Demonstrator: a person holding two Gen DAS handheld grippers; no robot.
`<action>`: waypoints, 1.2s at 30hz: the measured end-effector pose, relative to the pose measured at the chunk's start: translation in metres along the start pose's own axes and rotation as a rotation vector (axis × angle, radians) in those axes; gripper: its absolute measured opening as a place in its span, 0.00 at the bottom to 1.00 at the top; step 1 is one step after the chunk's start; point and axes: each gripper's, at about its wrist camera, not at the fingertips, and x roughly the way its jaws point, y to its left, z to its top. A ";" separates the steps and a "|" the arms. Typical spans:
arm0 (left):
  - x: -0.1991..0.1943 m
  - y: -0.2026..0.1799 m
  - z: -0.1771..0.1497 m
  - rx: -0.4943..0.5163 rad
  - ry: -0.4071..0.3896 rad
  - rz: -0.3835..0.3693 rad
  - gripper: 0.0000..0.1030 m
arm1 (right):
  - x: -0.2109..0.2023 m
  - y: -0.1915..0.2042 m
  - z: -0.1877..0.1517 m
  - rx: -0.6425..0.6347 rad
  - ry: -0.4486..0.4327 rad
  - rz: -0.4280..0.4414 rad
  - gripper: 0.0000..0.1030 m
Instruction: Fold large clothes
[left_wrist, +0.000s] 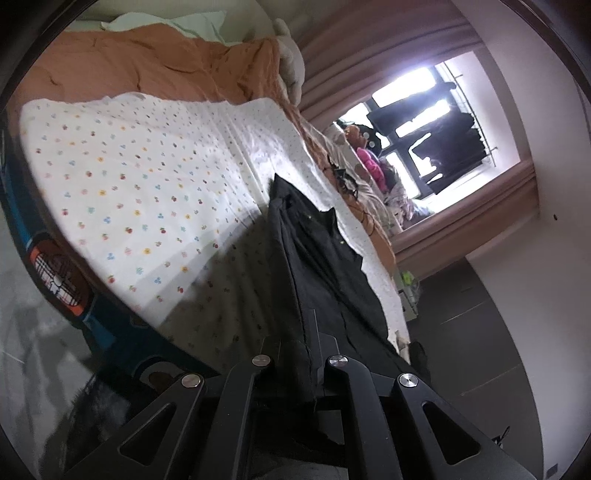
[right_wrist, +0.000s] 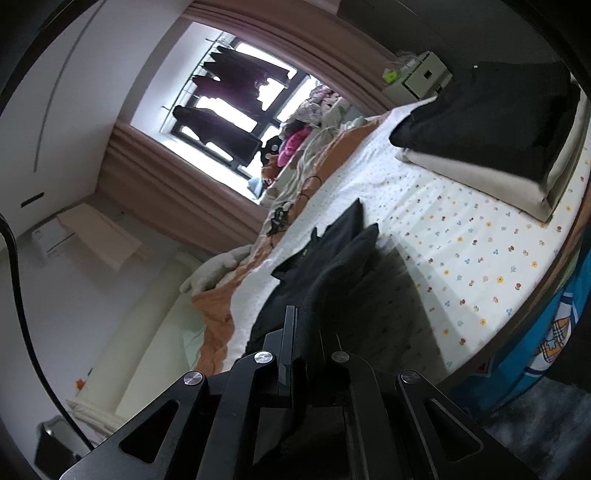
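A large black garment (left_wrist: 314, 251) with small buttons stretches from the bed up into my left gripper (left_wrist: 308, 354), which is shut on its edge; the cloth runs between the two fingers. In the right wrist view the same black garment (right_wrist: 332, 258) rises off the floral sheet (right_wrist: 461, 236) into my right gripper (right_wrist: 308, 350), also shut on the fabric. Both ends are lifted above the bed, and the far part of the garment still lies on the sheet (left_wrist: 147, 177).
A folded stack, black on cream (right_wrist: 498, 125), sits on the bed's far end. An orange quilt (left_wrist: 147, 66) and a white plush toy (left_wrist: 291, 55) lie beyond the sheet. A clothes pile (left_wrist: 369, 158) sits by the window. The bed's blue side (right_wrist: 554, 332) drops to the floor.
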 end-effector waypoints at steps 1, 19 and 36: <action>-0.005 0.002 -0.001 -0.001 -0.002 -0.003 0.03 | -0.004 0.003 -0.002 -0.003 -0.003 0.004 0.04; -0.086 -0.007 -0.025 0.026 -0.060 -0.078 0.03 | -0.076 0.031 -0.025 -0.056 -0.034 0.037 0.04; -0.089 -0.046 0.011 0.057 -0.123 -0.117 0.03 | -0.062 0.056 0.003 -0.090 -0.069 0.075 0.04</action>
